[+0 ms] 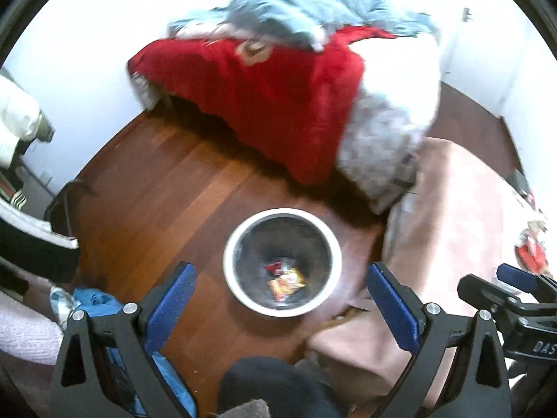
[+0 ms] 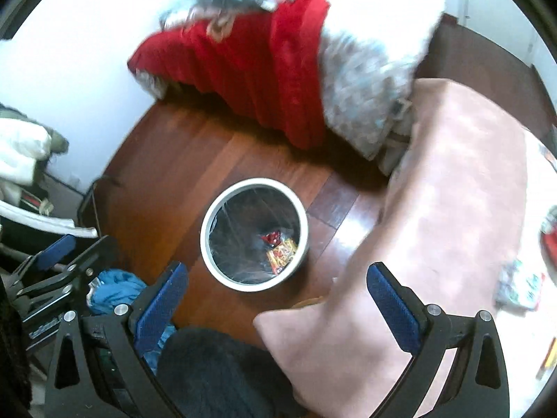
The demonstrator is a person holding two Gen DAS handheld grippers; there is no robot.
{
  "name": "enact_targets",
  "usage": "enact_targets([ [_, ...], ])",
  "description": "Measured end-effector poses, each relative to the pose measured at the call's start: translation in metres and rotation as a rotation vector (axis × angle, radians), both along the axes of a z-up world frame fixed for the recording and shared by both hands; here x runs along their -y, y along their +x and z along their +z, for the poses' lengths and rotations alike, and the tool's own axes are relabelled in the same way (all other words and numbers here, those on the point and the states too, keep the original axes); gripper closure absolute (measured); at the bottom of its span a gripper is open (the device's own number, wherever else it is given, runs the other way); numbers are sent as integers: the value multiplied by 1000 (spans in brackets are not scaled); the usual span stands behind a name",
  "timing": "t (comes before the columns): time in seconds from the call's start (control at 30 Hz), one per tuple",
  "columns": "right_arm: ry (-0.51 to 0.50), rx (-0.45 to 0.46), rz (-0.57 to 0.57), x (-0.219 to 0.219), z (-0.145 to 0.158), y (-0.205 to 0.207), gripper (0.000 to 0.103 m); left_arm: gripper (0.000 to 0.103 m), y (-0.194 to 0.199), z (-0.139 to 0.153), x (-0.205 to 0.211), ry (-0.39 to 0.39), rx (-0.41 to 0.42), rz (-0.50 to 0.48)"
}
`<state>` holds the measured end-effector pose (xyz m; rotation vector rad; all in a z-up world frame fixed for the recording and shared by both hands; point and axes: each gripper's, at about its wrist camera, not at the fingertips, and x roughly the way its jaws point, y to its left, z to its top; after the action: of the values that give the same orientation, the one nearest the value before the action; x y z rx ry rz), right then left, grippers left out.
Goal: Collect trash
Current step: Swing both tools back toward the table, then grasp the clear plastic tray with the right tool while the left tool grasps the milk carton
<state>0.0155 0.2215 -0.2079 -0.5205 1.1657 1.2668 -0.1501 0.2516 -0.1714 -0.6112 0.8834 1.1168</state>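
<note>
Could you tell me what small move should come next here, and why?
Probably swing the right tongs toward the wrappers on the pink blanket. Both the right and the left tongs are open and empty, and the bin already holds wrappers.

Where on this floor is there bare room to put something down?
The widest bare patch of wood floor lies between the white bin and the red blanket. A narrower strip runs between the bin and the pink blanket. It is crowded near the blue cloth.
</note>
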Motion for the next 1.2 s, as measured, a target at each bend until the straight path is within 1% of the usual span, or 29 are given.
enact_targets([
  [0.07, 9, -1, -24, 28, 9, 18, 0, 3, 24, -4, 20, 1, 1, -35],
  [0.1, -5, 11, -33, 45, 11, 30, 0, 3, 41, -12, 33, -7, 1, -60],
  [0.17, -52, 60, -62, 73, 7, 54, 0, 3, 77, -33, 55, -59, 0, -115],
  [0.23, -115, 111, -122, 105, -5, 85, 0, 3, 113, -57, 74, -114, -1, -170],
  [0.27, -154, 126, -181, 125, -14, 107, 0, 3, 128, -67, 81, -130, -6, -189],
  [0.33, -199, 112, -297, 163, -32, 151, 0, 3, 163, -91, 97, -142, -36, -230],
  [0.37, -221, 119, -346, 177, -41, 169, 0, 3, 176, -99, 101, -149, -53, -244],
  [0.43, -266, 131, -415, 200, -62, 199, 0, 3, 200, -121, 110, -177, -81, -268],
  [0.5, -295, 123, -442, 211, -76, 215, 0, 3, 213, -133, 114, -193, -94, -282],
  [0.57, -304, 104, -442, 215, -90, 226, 0, 3, 220, -139, 117, -195, -111, -294],
  [0.7, -273, 33, -431, 212, -105, 231, 0, 3, 230, -148, 115, -192, -139, -313],
  [0.8, -297, 47, -403, 200, -118, 231, 0, 3, 232, -151, 113, -184, -167, -342],
  [0.87, -298, 50, -401, 198, -125, 234, 0, 3, 238, -151, 110, -159, -190, -388],
  [0.9, -297, 63, -406, 198, -126, 236, 1, 3, 243, -150, 112, -143, -204, -418],
  [0.93, -296, 79, -411, 198, -127, 238, 12, 3, 245, -146, 113, -121, -221, -455],
  [1.03, -288, 86, -437, 209, -123, 252, 11, 3, 267, -132, 121, -23, -260, -617],
  [1.1, -294, 82, -476, 223, -120, 265, 11, 3, 287, -123, 126, 19, -273, -719],
  [1.13, -297, 85, -495, 229, -119, 273, 11, 3, 304, -117, 129, 35, -276, -805],
  [1.17, -300, 85, -508, 234, -118, 280, 11, 3, 315, -115, 131, 35, -279, -859],
  [1.2, -306, 83, -519, 238, -119, 289, 11, 3, 330, -113, 133, 30, -289, -935],
])
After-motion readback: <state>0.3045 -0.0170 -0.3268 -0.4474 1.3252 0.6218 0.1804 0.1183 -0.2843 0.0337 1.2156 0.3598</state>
